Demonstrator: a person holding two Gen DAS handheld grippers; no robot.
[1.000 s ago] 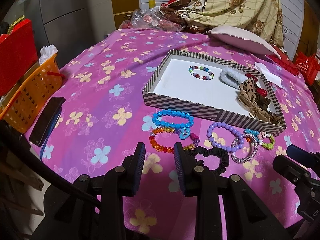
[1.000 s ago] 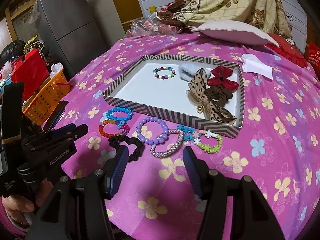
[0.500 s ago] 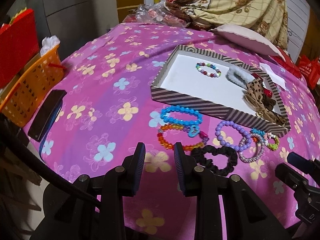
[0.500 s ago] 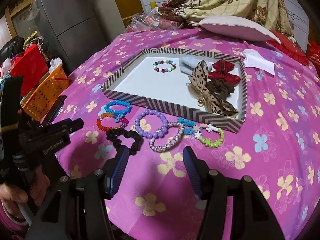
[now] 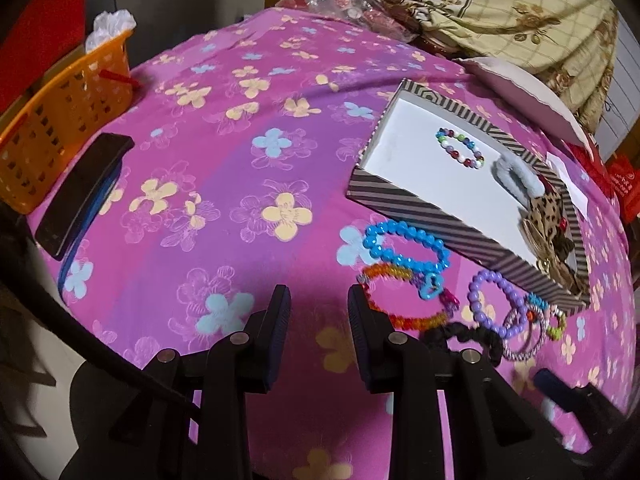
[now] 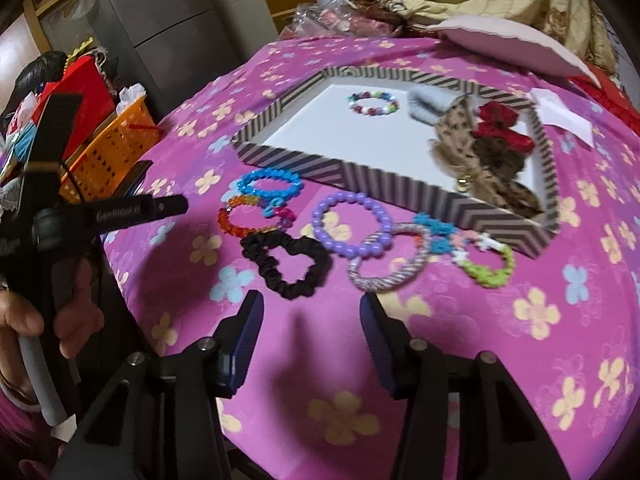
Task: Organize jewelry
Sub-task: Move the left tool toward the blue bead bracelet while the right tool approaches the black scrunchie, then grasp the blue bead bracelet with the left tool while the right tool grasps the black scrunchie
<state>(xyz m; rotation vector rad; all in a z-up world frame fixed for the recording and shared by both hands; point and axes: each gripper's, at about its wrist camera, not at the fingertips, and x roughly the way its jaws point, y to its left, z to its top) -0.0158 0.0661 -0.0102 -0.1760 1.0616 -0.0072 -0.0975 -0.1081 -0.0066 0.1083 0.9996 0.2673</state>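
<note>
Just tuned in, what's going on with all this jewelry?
A person is sorting jewelry on a pink flowered cloth, a hand-held gripper in each hand. The striped tray already holds a multicolour bracelet, a grey scrunchie and bows. In front of it lie more bracelets and a black scrunchie. The right hand-held gripper, jaws just narrowed but empty, hangs near that scrunchie. The left hand-held gripper is open, holding nothing.

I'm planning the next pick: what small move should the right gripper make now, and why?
Probably ease the right gripper forward and down onto the black scrunchie. Its jaws, which have just been closing, hold nothing, and the scrunchie lies nearest them on the cloth, outside the striped box.
</note>
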